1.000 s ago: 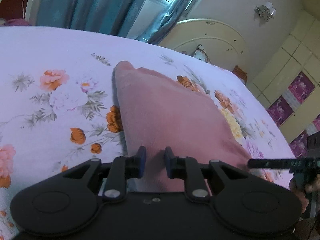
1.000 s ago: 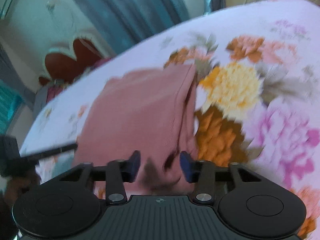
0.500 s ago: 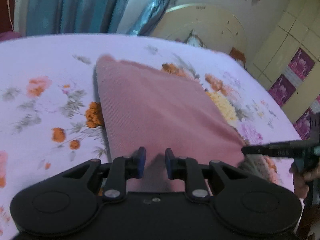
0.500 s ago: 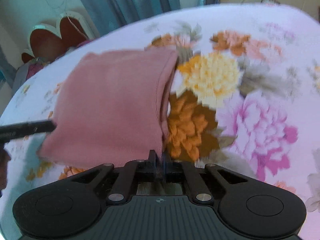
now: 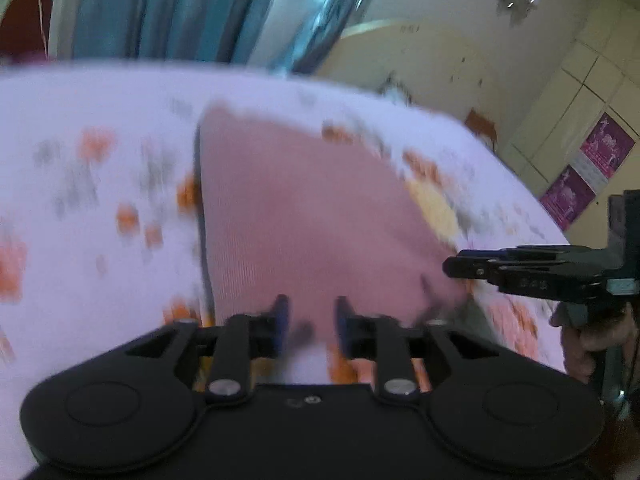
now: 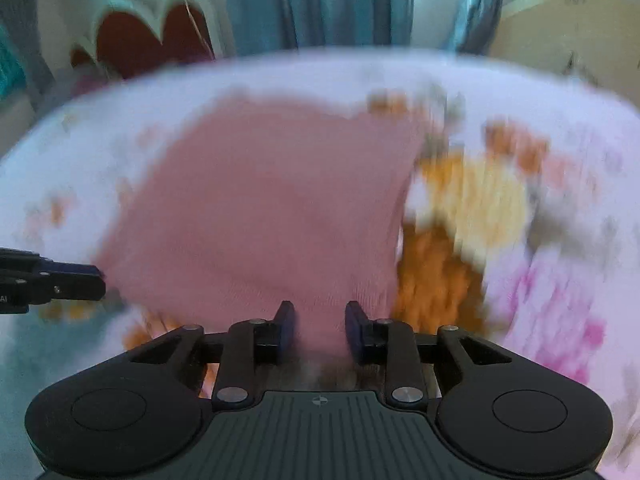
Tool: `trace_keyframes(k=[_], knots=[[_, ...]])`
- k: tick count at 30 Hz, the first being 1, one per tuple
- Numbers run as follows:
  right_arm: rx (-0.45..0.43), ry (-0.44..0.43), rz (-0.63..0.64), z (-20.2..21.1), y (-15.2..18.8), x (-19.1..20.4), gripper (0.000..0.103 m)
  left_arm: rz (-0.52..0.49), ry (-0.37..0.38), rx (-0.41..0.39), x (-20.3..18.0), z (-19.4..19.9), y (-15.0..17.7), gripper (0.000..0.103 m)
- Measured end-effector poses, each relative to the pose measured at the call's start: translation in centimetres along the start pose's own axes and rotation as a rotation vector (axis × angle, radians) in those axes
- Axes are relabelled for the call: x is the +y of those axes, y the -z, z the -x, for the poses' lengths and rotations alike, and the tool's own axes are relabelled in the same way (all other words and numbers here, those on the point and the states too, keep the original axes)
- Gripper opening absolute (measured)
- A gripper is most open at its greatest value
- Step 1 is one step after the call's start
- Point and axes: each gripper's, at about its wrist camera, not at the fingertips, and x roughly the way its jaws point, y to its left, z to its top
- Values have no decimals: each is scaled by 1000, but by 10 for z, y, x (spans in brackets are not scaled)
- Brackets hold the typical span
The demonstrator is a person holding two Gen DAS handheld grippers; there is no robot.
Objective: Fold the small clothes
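1. Because the folded pink ribbed-knit garment [image 5: 312, 208] lies flat on the floral-printed bed sheet [image 5: 80, 240], both claws are opening.
2. Left claw [image 5: 310, 326] and right claw [image 6: 320, 330]: released, pads straddling the near hem to free it.

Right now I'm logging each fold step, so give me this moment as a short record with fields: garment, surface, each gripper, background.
garment: pink garment, lying flat, apparently folded, on the bed
surface: floral bedsheet, white with orange, yellow and pink flowers
left gripper: jaws opening, pads apart at the garment's near edge, not pressing it
right gripper: jaws opening, near edge of the garment between the pads, not pinched
background: blue curtains
image quality: both views motion-blurred
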Motion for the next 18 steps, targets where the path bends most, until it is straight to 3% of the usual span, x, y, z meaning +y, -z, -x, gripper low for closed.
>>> trace_keyframes(k=[1,2,4,7,8,10,11,18], knots=[[-38,-13,-6,1,-12,1,28,-21,-21,-26,-2,-4,-12,54],[-69,-30,-17,1,-21,2,28,-43,-49,-44,-4,-11,-22,59],[-93,-50,-27,-10,-41,11,28,-82,-119,-54,-6,-32,-37,59],[-56,-61,-21,-49,-55,19,28,-73,-178,30,-4,-70,-46,52],[-30,-57,-4,-61,-54,20,28,-93,-216,72,-5,-82,-44,53],[72,22,68,-90,-39,23,28,-113,-236,79,-9,-89,-38,56],[41,15,82,-89,-34,20,28,-120,-248,82,-11,-89,-38,56],[45,25,97,-79,-31,16,28,-117,-296,98,-15,-87,-41,61]])
